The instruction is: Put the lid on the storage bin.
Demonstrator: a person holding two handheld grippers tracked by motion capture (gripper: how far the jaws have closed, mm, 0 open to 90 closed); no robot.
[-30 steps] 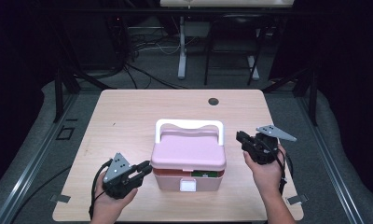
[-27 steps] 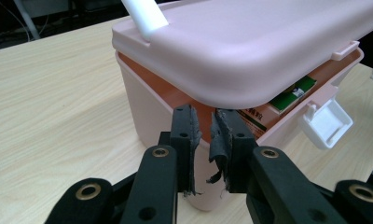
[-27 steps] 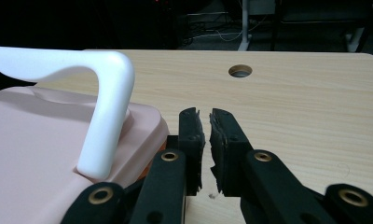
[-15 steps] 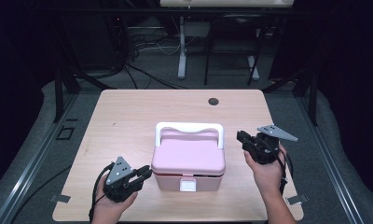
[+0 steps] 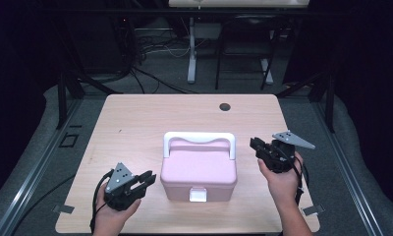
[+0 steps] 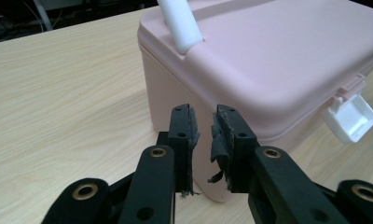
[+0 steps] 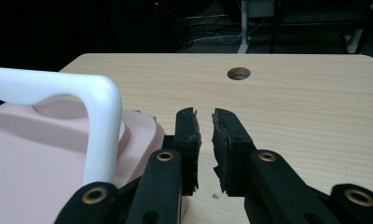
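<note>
Nearest me, my left claw sat low on the bench, its jaws a narrow slit with nothing between them, having just eased apart a little, tips just beside the left end wall of the pink box. The box stood shut at mid-bench, its white latch facing me and its white handle upright. My right claw hovered just beside the box's right side, jaws slightly parted and empty, having just been opening. Farther off lay the bench's round hole.
</note>
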